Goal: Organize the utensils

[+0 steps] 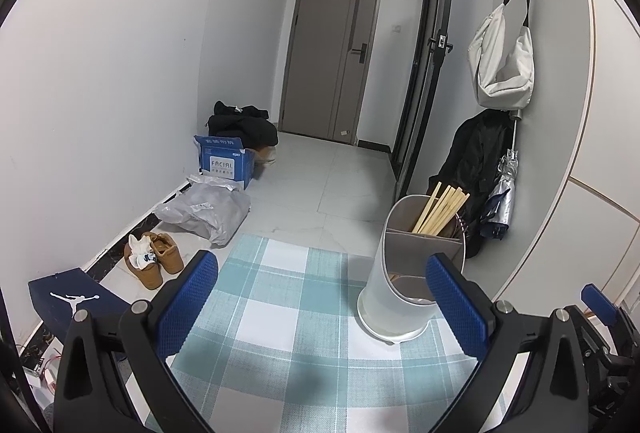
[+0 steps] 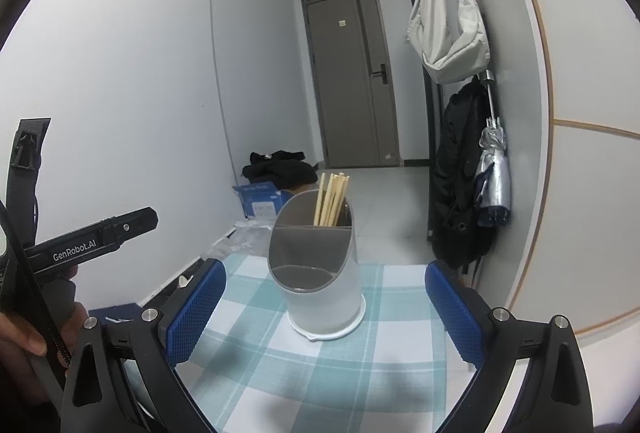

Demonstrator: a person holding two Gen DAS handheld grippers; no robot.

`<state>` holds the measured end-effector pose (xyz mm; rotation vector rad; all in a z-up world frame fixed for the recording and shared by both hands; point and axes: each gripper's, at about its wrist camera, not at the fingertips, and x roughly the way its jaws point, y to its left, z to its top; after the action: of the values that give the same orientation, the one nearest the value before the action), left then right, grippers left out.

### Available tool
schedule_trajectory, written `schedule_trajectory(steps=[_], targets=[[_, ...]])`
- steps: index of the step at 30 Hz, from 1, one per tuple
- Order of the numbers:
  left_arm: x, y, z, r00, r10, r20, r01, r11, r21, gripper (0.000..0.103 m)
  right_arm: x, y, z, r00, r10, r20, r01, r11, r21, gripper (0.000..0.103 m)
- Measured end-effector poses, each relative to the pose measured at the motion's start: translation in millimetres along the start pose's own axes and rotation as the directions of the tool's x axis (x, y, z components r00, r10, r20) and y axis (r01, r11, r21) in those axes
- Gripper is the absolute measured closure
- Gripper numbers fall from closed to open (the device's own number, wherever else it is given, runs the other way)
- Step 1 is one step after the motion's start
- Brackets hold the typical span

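A white utensil holder (image 1: 390,285) with grey compartments stands on a teal and white checked tablecloth (image 1: 280,313). Several wooden chopsticks (image 1: 438,207) stand in its back compartment; its front compartment looks empty. In the right wrist view the holder (image 2: 320,273) stands straight ahead with the chopsticks (image 2: 332,199) upright. My left gripper (image 1: 322,297) is open and empty, with the holder just behind its right finger. My right gripper (image 2: 325,307) is open and empty, with the holder ahead between its fingers. The left gripper's body (image 2: 92,239) shows at the left of the right wrist view.
The table's far edge (image 1: 304,245) drops to a tiled floor. On the floor at left lie brown shoes (image 1: 152,259), a grey plastic bag (image 1: 204,211), a blue box (image 1: 226,161) and black clothes (image 1: 242,127). A white bag (image 1: 504,69), black coat and folded umbrella (image 1: 502,201) hang on the right wall.
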<state>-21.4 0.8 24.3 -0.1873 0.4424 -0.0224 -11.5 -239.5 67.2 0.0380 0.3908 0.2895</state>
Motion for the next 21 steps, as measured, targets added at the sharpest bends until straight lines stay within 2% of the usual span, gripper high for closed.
schedule_trajectory(steps=[2,8,21], targets=[[0.0,0.8,0.1,1.000,0.015,0.003,-0.015,1.000,-0.003,0.001,-0.6,-0.5,0.2,1.000,-0.001,0.001,0.001,1.000,0.003,0.002],[2.1,0.8,-1.4,1.000,-0.001,-0.025,0.001,1.000,-0.008,0.001,-2.5,-1.2,1.4,1.000,-0.003,0.005,0.003,1.000,0.006,0.001],[-1.5,-2.0,-2.6,1.000,0.002,-0.020,-0.002,1.000,0.013,0.001,-8.2,-0.2,2.2,1.000,-0.010,0.020,0.010,1.000,0.002,0.000]])
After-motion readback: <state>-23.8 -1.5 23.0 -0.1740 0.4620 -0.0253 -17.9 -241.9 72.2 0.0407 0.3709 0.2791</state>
